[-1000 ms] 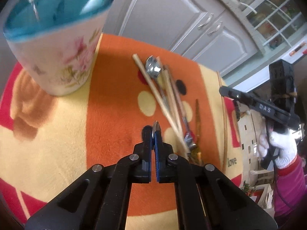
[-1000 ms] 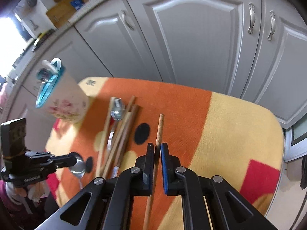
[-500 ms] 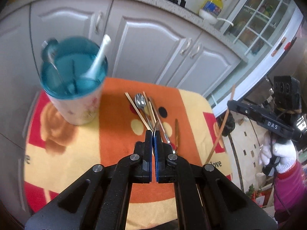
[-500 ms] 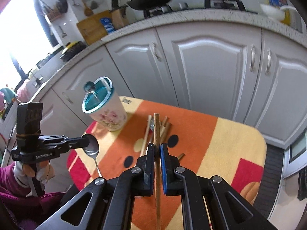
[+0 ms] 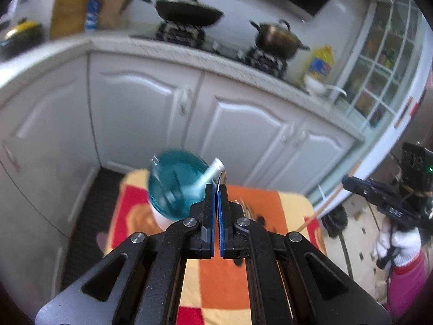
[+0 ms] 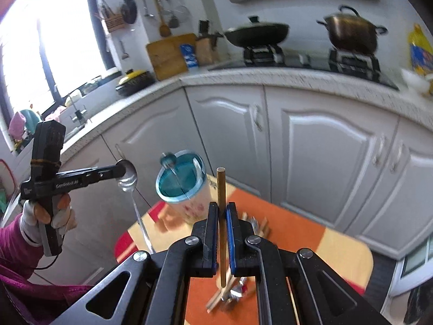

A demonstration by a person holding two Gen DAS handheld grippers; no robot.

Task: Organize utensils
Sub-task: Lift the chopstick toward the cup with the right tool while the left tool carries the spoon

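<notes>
Gripping a spoon [image 6: 129,181] whose long handle only the right view shows, left gripper [image 5: 215,189], right gripper [image 6: 222,208] clamped on a chopstick [image 6: 221,216], cup [image 6: 181,184] mid-frame on the mat [image 6: 311,233].

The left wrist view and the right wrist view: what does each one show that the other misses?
Only the left wrist view shows the right gripper from outside, its wooden chopstick slanting down.

Only the right wrist view shows the window, the hanging utensils and the left gripper from outside, clamping a metal spoon.

Both show the teal-rimmed floral cup on the orange cloth, the wok and the brass pot.
</notes>
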